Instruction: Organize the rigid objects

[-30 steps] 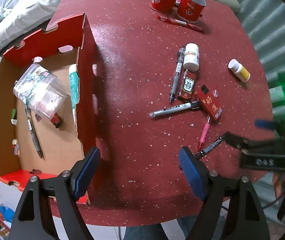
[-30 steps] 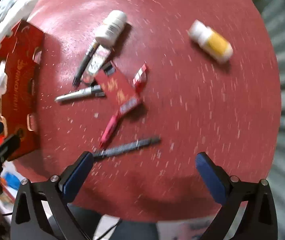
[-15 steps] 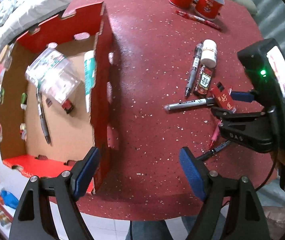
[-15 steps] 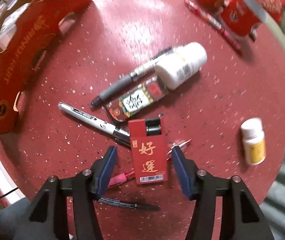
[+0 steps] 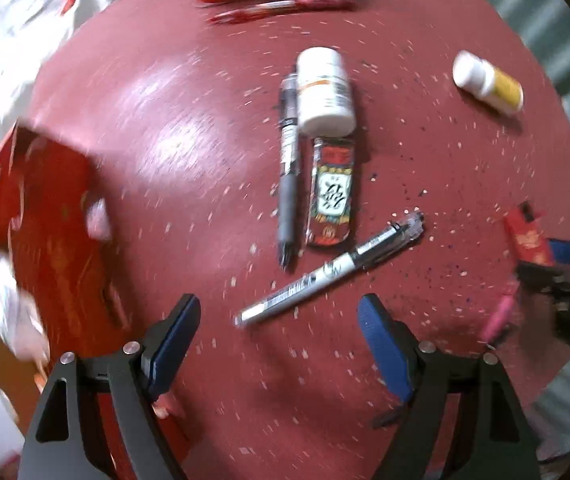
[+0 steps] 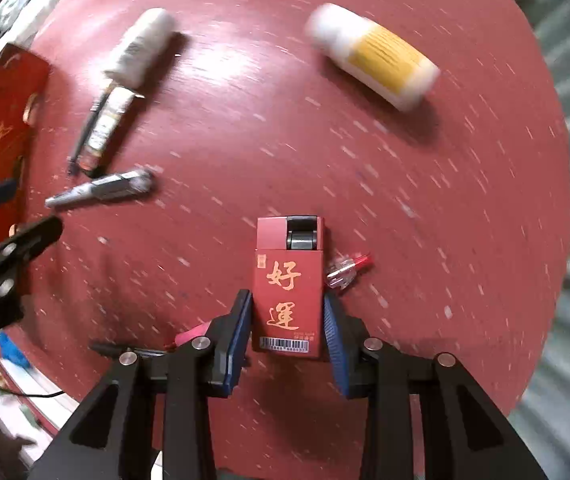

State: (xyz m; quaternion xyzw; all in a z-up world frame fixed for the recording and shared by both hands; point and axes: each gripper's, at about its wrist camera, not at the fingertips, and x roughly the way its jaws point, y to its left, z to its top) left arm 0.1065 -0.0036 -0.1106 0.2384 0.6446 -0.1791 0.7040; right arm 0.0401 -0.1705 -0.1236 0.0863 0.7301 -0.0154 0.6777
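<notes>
The right gripper [image 6: 287,330] has just been closing its jaws, and its blue pads now sit against both long sides of the flat red box with gold characters and a barcode [image 6: 288,300], clamped low near the barcode end so the grey-rollered open end points away; the grip looks snug, though whether the box has left the surface I cannot tell. Taking it by the narrow sides makes sense for a thin rigid pack lying flat. Just beside the box a clear-capped pink pen [image 6: 345,270] pokes out from under it, close enough that it might be dragged along. Farther out on the speckled dark-red round table [image 6: 245,120] lie a white bottle with a yellow label [image 6: 377,56] on its side, a silver-grey marker [image 6: 101,192], and a white capped bottle [image 6: 141,52] touching a slim patterned pack. The left gripper [image 5: 279,330] hangs spread wide and empty above the table, its pads bracketing the near tip of that marker [image 5: 325,276] without touching it, probably lining up the next pick. At the far left edge stands the red cardboard box [image 5: 57,240], the likely destination for everything loose.
</notes>
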